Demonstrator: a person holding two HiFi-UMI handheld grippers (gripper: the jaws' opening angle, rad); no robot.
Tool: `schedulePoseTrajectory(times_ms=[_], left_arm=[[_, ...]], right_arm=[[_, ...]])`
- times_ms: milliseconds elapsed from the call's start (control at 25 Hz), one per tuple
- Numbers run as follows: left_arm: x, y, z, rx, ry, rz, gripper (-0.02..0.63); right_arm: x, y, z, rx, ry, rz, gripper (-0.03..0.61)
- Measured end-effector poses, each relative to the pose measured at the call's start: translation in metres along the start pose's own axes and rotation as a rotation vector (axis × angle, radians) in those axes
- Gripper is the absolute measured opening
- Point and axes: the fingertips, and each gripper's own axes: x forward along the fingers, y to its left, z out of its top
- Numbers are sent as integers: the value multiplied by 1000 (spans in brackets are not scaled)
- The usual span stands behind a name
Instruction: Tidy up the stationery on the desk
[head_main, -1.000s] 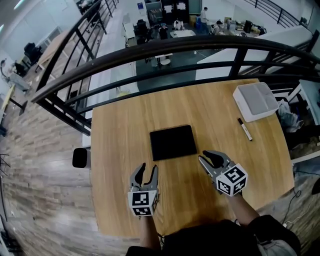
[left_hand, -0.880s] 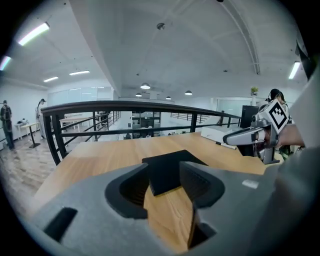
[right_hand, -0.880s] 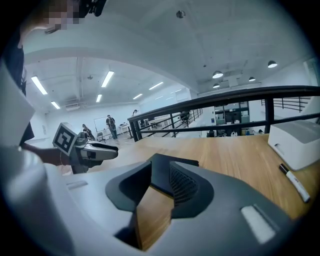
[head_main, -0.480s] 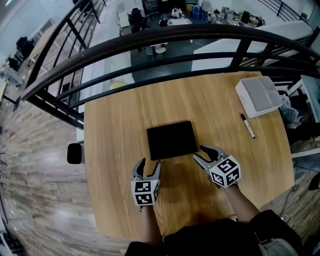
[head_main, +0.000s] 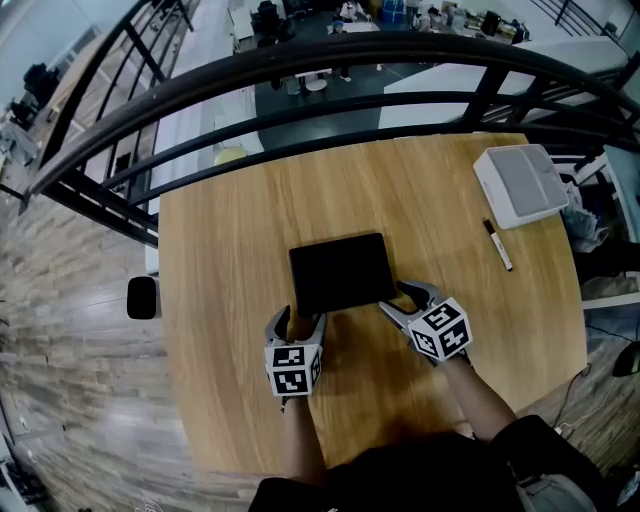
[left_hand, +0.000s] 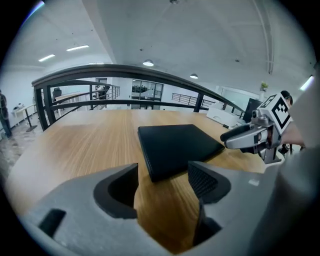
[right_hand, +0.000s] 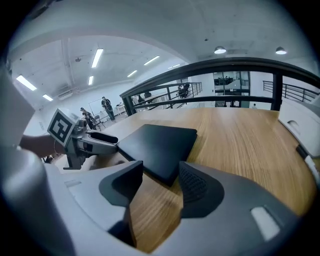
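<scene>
Across the bench (head_main: 215, 260) ran the black notebook's (head_main: 340, 270) long axis; my left gripper (head_main: 302, 318) and right gripper (head_main: 401, 298) had just spread their fingers, untouching, around its near corners.

Grey left hand-held gripper (head_main: 302, 318) and right hand-held gripper (head_main: 399, 298) each bear a black-and-white marker cube (head_main: 292, 370).
</scene>
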Motion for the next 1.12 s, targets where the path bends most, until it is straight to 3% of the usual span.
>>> schedulePoseTrajectory(times_ms=[280, 480, 840, 1120], left_arm=[[8, -9, -6, 60, 75, -15, 311], [9, -13, -10, 92, 93, -34, 313], [5, -14, -8, 45, 78, -42, 304], [-2, -22, -18, 53, 96, -43, 268]], right_arm=[[14, -1, -14, -19, 90, -15, 239], [17, 1, -15, 0, 94, -27, 241], [10, 4, -19, 26, 102, -47, 235], [-7, 12, -37, 60, 109, -64, 218]])
